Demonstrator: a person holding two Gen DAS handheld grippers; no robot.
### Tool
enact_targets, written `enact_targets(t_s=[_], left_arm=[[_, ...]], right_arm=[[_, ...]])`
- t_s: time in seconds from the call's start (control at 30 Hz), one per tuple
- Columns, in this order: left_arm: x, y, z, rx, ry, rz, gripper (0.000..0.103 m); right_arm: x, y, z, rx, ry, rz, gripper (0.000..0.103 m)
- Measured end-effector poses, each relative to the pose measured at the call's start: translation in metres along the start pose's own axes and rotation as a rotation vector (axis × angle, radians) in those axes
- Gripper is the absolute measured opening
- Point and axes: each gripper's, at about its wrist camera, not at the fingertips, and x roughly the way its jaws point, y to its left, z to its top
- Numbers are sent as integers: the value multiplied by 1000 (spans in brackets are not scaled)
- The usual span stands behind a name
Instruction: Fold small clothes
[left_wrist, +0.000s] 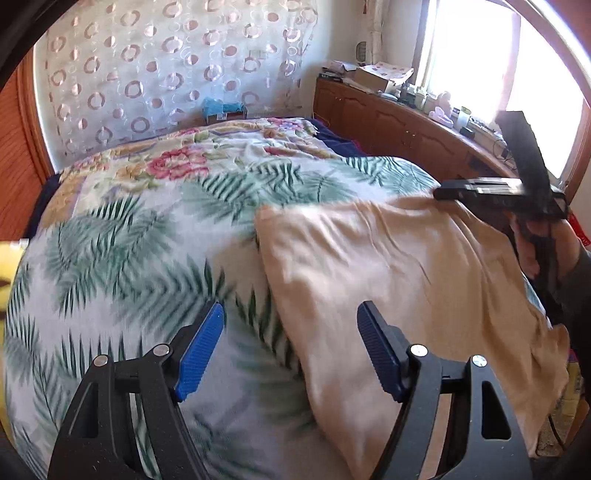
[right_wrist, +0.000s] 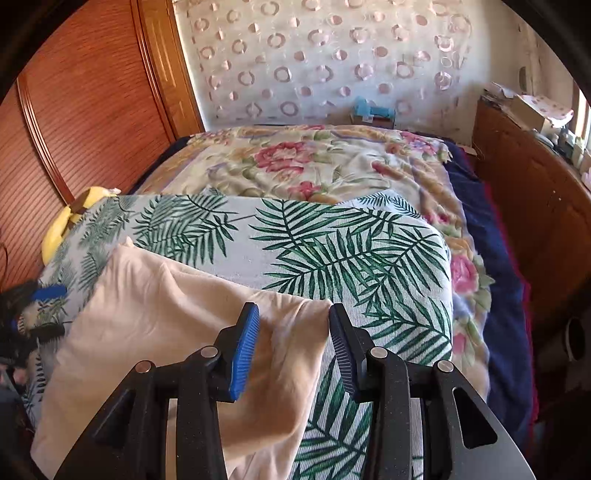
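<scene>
A pale peach garment (left_wrist: 399, 280) lies spread on the palm-leaf bedcover (left_wrist: 122, 258). My left gripper (left_wrist: 291, 332) is open just above the garment's left edge, empty. In the right wrist view the garment (right_wrist: 155, 332) drapes over the near edge of the palm-leaf cover (right_wrist: 332, 251). My right gripper (right_wrist: 293, 332) is open, its blue pads (right_wrist: 243, 350) astride the garment's far right corner without closing on it. The right gripper also shows in the left wrist view (left_wrist: 443, 192), at the garment's far right corner. The left gripper shows dark and blurred at the left edge of the right wrist view (right_wrist: 40, 310).
A floral blanket (right_wrist: 314, 166) covers the far half of the bed. A wooden wardrobe (right_wrist: 92, 103) stands on the left, a wooden cabinet (left_wrist: 399, 122) with clutter under the window on the right. A yellow object (right_wrist: 62, 225) lies at the bed's left edge.
</scene>
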Motion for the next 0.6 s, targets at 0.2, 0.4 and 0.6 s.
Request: enact_targets(t_s=[0.2,0.4,0.6], left_arm=[[32,6,40,34,1,-22,69],[57,15,46,2,74,-50,33],[60,20,42,-4,50,-42,7]], right_arm=[[5,-14,9,47,-13,16,38],[4,-30,10,86,15,43,38],[-5,-30,13,54,-10,85,3]])
